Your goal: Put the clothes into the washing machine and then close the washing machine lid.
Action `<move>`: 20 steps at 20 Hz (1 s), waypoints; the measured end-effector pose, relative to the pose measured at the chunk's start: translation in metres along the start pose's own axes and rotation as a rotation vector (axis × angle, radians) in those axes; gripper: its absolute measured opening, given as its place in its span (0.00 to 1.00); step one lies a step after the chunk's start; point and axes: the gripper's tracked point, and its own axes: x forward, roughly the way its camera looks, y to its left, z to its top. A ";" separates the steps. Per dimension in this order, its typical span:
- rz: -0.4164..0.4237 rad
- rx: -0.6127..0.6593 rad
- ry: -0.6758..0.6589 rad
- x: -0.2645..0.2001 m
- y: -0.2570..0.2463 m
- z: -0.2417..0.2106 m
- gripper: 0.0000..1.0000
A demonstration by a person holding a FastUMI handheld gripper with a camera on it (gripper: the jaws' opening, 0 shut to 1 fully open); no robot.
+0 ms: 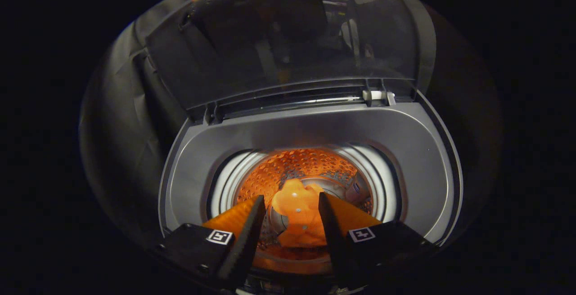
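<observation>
Garment (297, 212): soft, light — lies loose in the drum (306, 169).
Jaws: parted, holding nothing, above the garment.
Lid (288, 38): raised, rigid — take hold at its free edge.

The garment (297, 209) lies in the washing machine drum (310, 169), below the parted fingers of the gripper (291, 205); beyond stands the raised lid (288, 38).
</observation>
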 end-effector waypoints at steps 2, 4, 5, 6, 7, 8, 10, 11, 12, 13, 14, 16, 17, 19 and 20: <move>0.011 0.000 -0.002 -0.007 0.004 0.001 0.73; 0.019 -0.009 -0.024 -0.024 0.007 0.007 0.73; 0.024 -0.011 -0.035 -0.032 0.008 0.011 0.73; 0.036 -0.013 -0.045 -0.039 0.011 0.015 0.73; 0.042 -0.014 -0.057 -0.046 0.013 0.020 0.73; 0.051 -0.017 -0.066 -0.053 0.015 0.025 0.73; 0.054 -0.010 -0.101 -0.073 0.016 0.039 0.73; 0.061 0.004 -0.115 -0.084 0.020 0.046 0.76; 0.068 0.012 -0.132 -0.093 0.022 0.054 0.75; 0.067 0.013 -0.145 -0.103 0.024 0.062 0.77; 0.054 0.003 -0.160 -0.117 0.024 0.070 0.82; 0.028 -0.015 -0.213 -0.134 0.025 0.092 0.92; 0.022 -0.016 -0.225 -0.143 0.029 0.101 0.92; 0.014 0.004 -0.266 -0.160 0.040 0.123 0.92; 0.010 0.016 -0.294 -0.168 0.046 0.137 0.92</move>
